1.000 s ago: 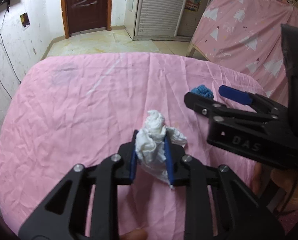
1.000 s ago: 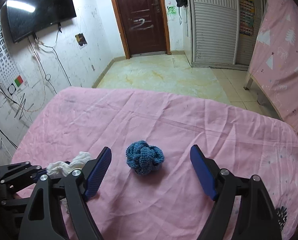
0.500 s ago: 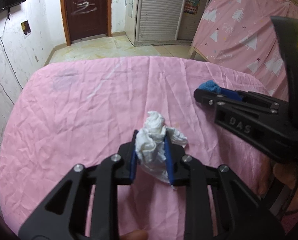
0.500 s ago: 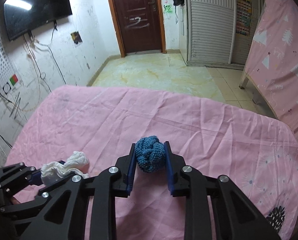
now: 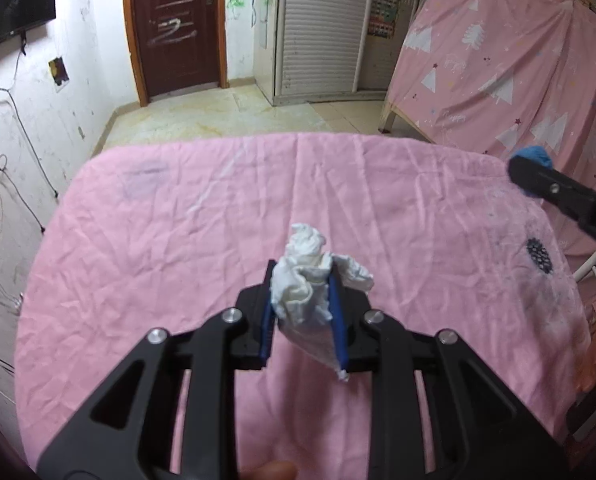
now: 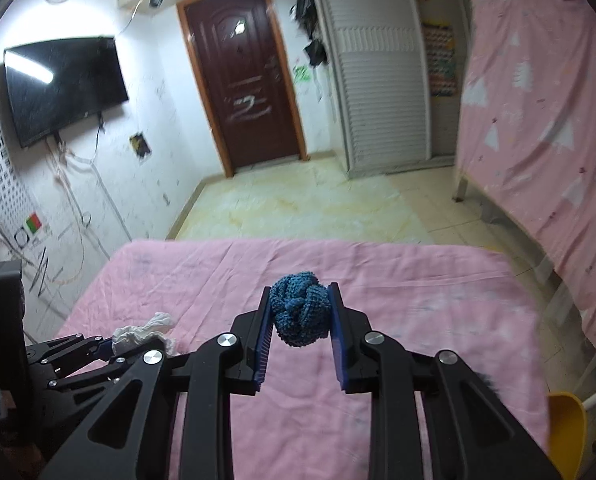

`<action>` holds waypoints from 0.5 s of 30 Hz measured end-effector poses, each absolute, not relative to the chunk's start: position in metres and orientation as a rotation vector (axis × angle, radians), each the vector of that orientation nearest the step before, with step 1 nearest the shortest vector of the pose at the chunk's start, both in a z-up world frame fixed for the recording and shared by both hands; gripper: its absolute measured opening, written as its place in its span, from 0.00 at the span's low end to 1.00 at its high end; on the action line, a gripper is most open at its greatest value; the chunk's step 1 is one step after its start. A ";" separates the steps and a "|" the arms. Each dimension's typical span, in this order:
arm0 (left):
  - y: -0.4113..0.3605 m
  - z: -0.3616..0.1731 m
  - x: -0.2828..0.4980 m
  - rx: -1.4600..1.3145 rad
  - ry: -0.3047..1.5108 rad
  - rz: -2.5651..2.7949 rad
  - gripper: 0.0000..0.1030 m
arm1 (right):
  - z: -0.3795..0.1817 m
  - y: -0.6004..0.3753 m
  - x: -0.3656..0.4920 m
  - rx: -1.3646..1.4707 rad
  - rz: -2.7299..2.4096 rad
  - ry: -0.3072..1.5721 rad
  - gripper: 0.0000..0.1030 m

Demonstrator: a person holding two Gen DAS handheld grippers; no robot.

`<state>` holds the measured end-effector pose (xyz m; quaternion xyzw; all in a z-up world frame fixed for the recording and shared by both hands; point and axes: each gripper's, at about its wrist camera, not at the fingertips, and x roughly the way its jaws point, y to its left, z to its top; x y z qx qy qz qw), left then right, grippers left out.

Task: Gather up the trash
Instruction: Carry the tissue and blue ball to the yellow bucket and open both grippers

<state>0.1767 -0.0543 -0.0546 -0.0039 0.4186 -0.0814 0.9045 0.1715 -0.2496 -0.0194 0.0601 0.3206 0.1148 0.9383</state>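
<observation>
Both pieces of rubbish are off the table (image 5: 138, 240) now, each one pinched in its own claw above the pink cloth. The left claw (image 5: 303, 312) is clenched on the crumpled white tissue (image 5: 306, 280), which bulges up past the blue pads and trails a flat corner down below them. The right claw (image 6: 300, 328) grips the blue knitted ball (image 6: 300, 314) squarely between its pads, the ball sitting at the very tips.

Seen against the table, the right claw hangs out over the right-hand edge, higher than the tissue and well apart from it; from the left camera only its black tip and a bit of blue show there. The left claw sits over the near middle of the table.

What matters next, I'd say, is the yellow container (image 6: 566, 436) just off the table's near right corner, below the edge. If that is the bin, it lies nearer the right hand, so the ball would likely go in first, with the tissue crossing the table afterwards.
</observation>
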 end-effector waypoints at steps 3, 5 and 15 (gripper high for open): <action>-0.067 -0.041 0.166 0.010 0.848 -0.192 0.21 | -0.011 -0.273 0.153 0.161 0.209 0.617 0.19; -0.078 -0.032 0.158 0.023 0.832 -0.210 0.21 | -0.007 -0.288 0.142 0.179 0.188 0.598 0.19; -0.160 -0.002 0.129 0.096 0.789 -0.319 0.21 | 0.000 -0.384 0.073 0.262 0.054 0.518 0.19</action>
